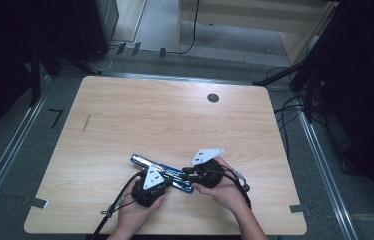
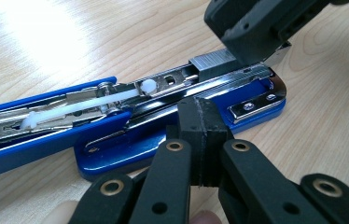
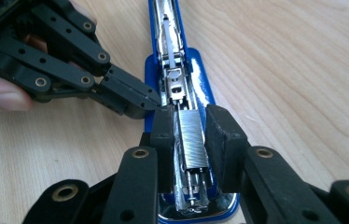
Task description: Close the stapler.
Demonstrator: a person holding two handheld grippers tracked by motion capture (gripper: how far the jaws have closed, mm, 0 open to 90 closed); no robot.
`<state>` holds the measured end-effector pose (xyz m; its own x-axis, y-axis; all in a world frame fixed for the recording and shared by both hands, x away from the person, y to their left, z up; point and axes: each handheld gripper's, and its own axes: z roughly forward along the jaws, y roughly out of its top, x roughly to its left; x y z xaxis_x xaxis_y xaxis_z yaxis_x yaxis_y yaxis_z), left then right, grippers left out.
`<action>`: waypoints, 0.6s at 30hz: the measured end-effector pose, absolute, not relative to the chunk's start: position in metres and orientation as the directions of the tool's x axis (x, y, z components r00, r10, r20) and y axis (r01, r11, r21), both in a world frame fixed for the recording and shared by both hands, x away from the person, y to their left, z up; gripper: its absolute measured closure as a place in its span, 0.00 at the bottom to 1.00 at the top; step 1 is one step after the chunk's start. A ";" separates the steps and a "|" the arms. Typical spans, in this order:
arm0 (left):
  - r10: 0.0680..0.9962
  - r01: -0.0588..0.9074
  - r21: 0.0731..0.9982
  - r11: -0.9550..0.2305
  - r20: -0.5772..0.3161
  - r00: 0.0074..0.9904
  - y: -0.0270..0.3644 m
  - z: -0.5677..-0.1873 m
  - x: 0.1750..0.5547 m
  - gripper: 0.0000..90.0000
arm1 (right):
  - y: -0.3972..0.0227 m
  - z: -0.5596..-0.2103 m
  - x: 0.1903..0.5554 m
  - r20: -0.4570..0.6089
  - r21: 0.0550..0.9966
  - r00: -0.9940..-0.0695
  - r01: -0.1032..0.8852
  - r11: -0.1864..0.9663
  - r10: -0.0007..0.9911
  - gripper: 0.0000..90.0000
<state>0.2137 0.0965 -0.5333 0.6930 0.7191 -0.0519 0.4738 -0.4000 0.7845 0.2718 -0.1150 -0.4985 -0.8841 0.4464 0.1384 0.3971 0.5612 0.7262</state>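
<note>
A blue stapler [image 1: 162,171] lies swung open on the wooden table [image 1: 175,115], near its front edge. Its metal magazine faces up, with a strip of staples [image 3: 191,137] at its front end. My right gripper [image 3: 191,126] straddles that strip, one pad on each side, with a thin gap on the left, so it stands open. In the left gripper view the strip [image 2: 212,63] sits just under the right gripper [image 2: 252,28]. My left gripper [image 2: 200,116] is shut with nothing between its pads, and its tips rest against the side of the stapler's base [image 2: 116,149]. A hand holds each gripper.
A round cable hole [image 1: 213,98] sits at the table's far right. Cables [image 1: 290,107] trail over the floor to the right. A light wooden cabinet [image 1: 255,20] stands behind the table. Metal rails [image 1: 5,155] run along both sides.
</note>
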 end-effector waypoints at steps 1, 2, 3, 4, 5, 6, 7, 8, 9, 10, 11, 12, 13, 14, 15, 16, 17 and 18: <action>0.719 0.474 0.785 -0.400 -0.052 0.693 0.097 -0.533 0.214 1.00 | -0.116 -0.498 0.272 0.138 0.729 -0.883 0.397 0.557 0.449 0.83; 0.719 0.474 0.785 -0.400 -0.052 0.693 0.097 -0.533 0.214 1.00 | -0.116 -0.498 0.272 0.138 0.729 -0.883 0.397 0.557 0.449 0.83; 0.719 0.474 0.785 -0.400 -0.052 0.693 0.097 -0.533 0.214 1.00 | -0.116 -0.497 0.271 0.139 0.731 -0.883 0.397 0.555 0.448 0.84; 0.719 0.474 0.785 -0.400 -0.051 0.693 0.096 -0.533 0.214 1.00 | -0.116 -0.497 0.271 0.139 0.730 -0.883 0.397 0.556 0.448 0.84; 0.719 0.474 0.785 -0.400 -0.051 0.693 0.096 -0.533 0.214 1.00 | -0.116 -0.497 0.271 0.139 0.730 -0.883 0.397 0.556 0.448 0.84; 0.719 0.474 0.785 -0.400 -0.052 0.693 0.097 -0.533 0.214 1.00 | -0.116 -0.498 0.271 0.140 0.726 -0.884 0.398 0.561 0.447 0.83; 0.719 0.474 0.785 -0.400 -0.052 0.693 0.097 -0.533 0.214 1.00 | -0.116 -0.498 0.271 0.140 0.726 -0.884 0.398 0.561 0.447 0.83; 0.720 0.473 0.785 -0.400 -0.051 0.693 0.096 -0.533 0.214 1.00 | -0.115 -0.500 0.272 0.136 0.721 -0.883 0.399 0.567 0.448 0.82; 0.720 0.473 0.785 -0.400 -0.051 0.693 0.096 -0.533 0.214 1.00 | -0.115 -0.500 0.272 0.136 0.721 -0.883 0.399 0.567 0.448 0.82; 0.719 0.474 0.785 -0.399 -0.053 0.693 0.096 -0.533 0.214 1.00 | -0.113 -0.501 0.272 0.119 0.715 -0.879 0.399 0.574 0.462 0.83; 0.719 0.474 0.785 -0.399 -0.053 0.693 0.096 -0.533 0.214 1.00 | -0.113 -0.501 0.272 0.119 0.715 -0.879 0.399 0.574 0.462 0.83; 0.719 0.474 0.785 -0.399 -0.053 0.693 0.097 -0.533 0.214 1.00 | -0.113 -0.502 0.273 0.112 0.720 -0.876 0.397 0.569 0.469 0.84; 0.719 0.474 0.785 -0.400 -0.053 0.693 0.097 -0.533 0.214 1.00 | -0.113 -0.502 0.273 0.116 0.720 -0.876 0.399 0.567 0.469 0.84; 0.719 0.474 0.785 -0.400 -0.053 0.693 0.097 -0.533 0.214 1.00 | -0.113 -0.502 0.273 0.116 0.720 -0.876 0.399 0.567 0.469 0.84; 0.718 0.474 0.784 -0.401 -0.052 0.694 0.097 -0.533 0.214 1.00 | -0.112 -0.504 0.273 0.128 0.709 -0.875 0.409 0.574 0.466 0.84; 0.718 0.474 0.784 -0.401 -0.052 0.694 0.097 -0.533 0.214 1.00 | -0.112 -0.504 0.273 0.128 0.709 -0.875 0.409 0.574 0.466 0.84; 0.718 0.474 0.784 -0.401 -0.052 0.694 0.097 -0.533 0.214 1.00 | -0.112 -0.505 0.273 0.131 0.704 -0.875 0.413 0.577 0.466 0.84; 0.718 0.474 0.784 -0.401 -0.052 0.694 0.097 -0.533 0.214 1.00 | -0.113 -0.504 0.274 0.143 0.701 -0.872 0.423 0.574 0.468 0.84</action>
<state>0.2138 0.0968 -0.5332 0.6943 0.7178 -0.0523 0.4741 -0.4015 0.7836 0.2741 -0.1131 -0.5044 -0.8718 0.4684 0.1432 0.4235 0.5739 0.7010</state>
